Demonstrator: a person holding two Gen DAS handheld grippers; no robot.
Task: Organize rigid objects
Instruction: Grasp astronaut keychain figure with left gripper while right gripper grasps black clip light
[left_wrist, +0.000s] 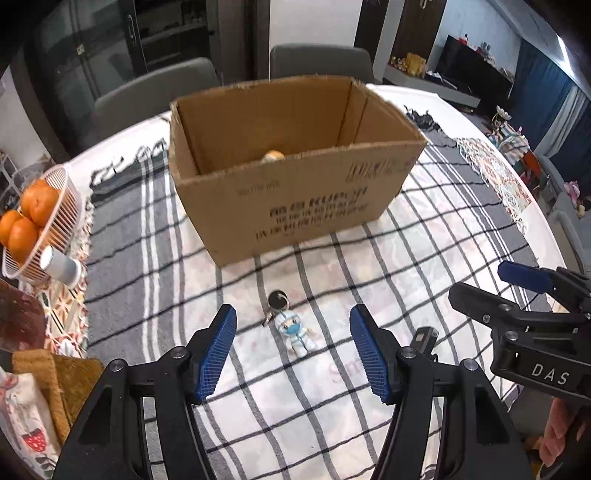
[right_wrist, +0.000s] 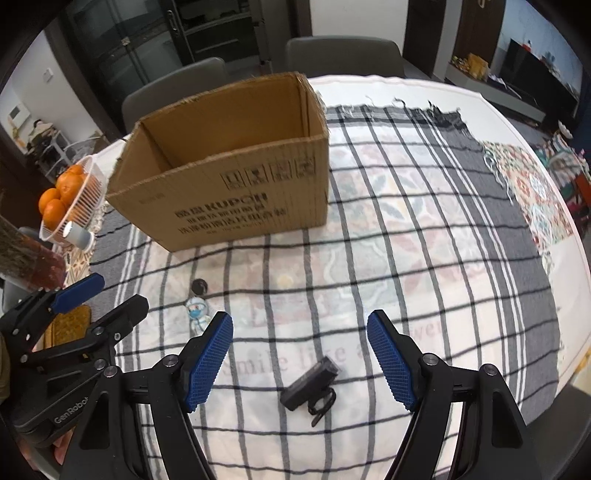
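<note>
Masked figurine (left_wrist: 295, 330) supine on cloth; black gadget (right_wrist: 310, 384) nearby (strap attached); open carton (left_wrist: 291, 162) behind.

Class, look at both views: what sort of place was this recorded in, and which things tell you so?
Most likely a home dining area: a round table under a checked cloth, grey chairs behind it, a basket of oranges, and a TV in the adjoining room.

Figurine (left_wrist: 293, 328) before the box (left_wrist: 295, 199), basket (left_wrist: 55, 206) to its left

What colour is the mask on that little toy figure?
Blue, on a white-suited toy figure; the left wrist view shows it best.
</note>
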